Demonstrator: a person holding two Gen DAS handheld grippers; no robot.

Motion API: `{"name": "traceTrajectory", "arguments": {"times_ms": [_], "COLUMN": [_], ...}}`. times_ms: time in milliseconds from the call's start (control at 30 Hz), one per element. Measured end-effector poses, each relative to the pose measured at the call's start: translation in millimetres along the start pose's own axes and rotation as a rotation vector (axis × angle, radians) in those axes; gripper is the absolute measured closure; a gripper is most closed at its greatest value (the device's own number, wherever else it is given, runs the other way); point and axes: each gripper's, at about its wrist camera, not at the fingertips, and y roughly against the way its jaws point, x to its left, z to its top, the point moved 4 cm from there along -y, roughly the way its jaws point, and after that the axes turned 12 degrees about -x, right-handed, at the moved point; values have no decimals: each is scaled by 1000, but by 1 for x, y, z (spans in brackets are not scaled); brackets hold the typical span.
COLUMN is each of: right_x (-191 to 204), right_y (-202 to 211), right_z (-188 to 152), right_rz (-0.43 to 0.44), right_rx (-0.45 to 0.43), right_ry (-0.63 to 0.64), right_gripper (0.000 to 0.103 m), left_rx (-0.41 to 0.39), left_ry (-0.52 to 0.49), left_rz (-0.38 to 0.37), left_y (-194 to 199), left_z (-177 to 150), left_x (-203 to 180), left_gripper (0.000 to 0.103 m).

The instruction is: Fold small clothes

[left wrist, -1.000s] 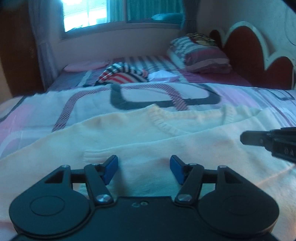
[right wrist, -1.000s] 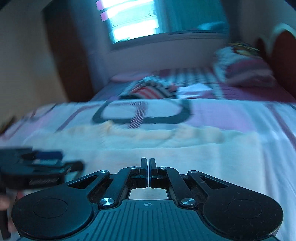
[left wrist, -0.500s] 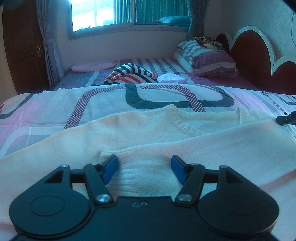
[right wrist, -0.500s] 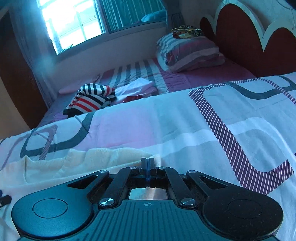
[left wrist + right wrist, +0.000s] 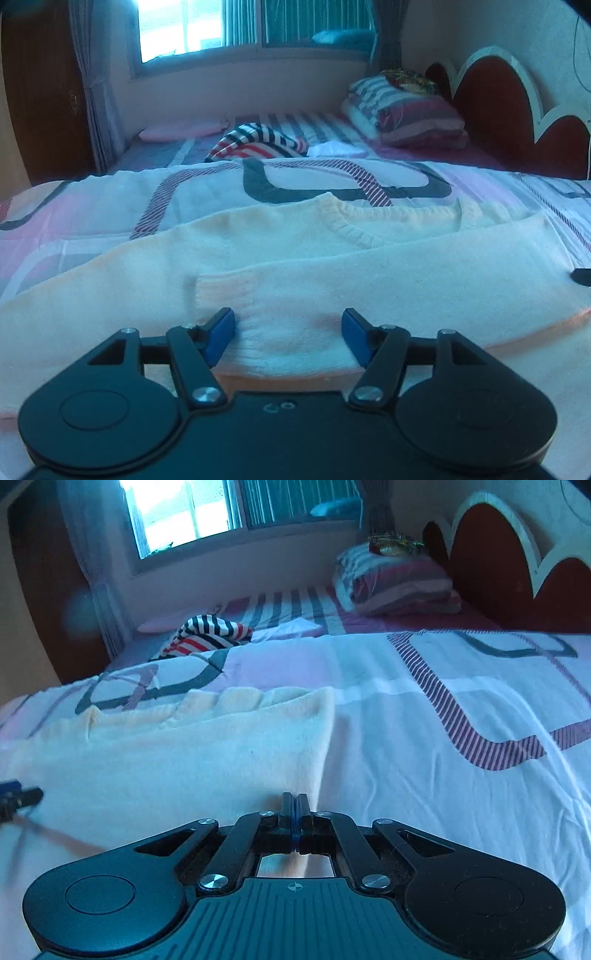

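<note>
A cream knitted sweater (image 5: 332, 266) lies flat on the patterned bedspread (image 5: 110, 206), its neckline toward the far side and one sleeve folded across the body with the ribbed cuff (image 5: 236, 288) near me. My left gripper (image 5: 288, 332) is open, its blue pads on either side of the fold of cloth just behind the cuff. In the right wrist view the sweater (image 5: 184, 760) fills the left half. My right gripper (image 5: 294, 812) is shut at the sweater's right side edge, with nothing visibly held. Its tip shows in the left wrist view (image 5: 581, 276).
A striped garment (image 5: 258, 144) and a white cloth (image 5: 336, 149) lie farther up the bed. Stacked pillows (image 5: 402, 110) rest against the red headboard (image 5: 491, 99). A window and curtains are on the far wall. The left gripper's tip (image 5: 16, 797) shows in the right wrist view.
My right gripper swung away from the middle of the sweater to its right edge, staying shut. My left gripper stayed open and edged forward over the folded sleeve.
</note>
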Motion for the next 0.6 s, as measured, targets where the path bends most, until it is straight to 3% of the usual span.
{"name": "traceTrajectory", "arguments": {"times_ms": [100, 167, 233, 367, 467, 533, 600], "right_x": [2, 7, 10, 10, 15, 20, 22], "right_y": [20, 31, 30, 24, 40, 45, 33], "right_z": [8, 7, -2, -12, -2, -3, -16], "right_rz": [18, 20, 33, 3, 26, 39, 8], "right_rx": [-43, -55, -23, 14, -29, -36, 32], "right_ry": [-28, 1, 9, 21, 10, 24, 42], "right_gripper": [103, 103, 103, 103, 103, 103, 103], "left_rx": [-46, -36, 6, 0, -65, -24, -1], "left_ry": [6, 8, -7, 11, 29, 27, 24], "left_rz": [-14, -20, -12, 4, 16, 22, 22], "left_y": [17, 20, 15, 17, 33, 27, 20], "left_z": [7, 3, -8, -10, -2, -7, -15], "left_x": [-2, -4, -6, -4, 1, 3, 5], "left_gripper": [41, 41, 41, 40, 41, 41, 39]}}
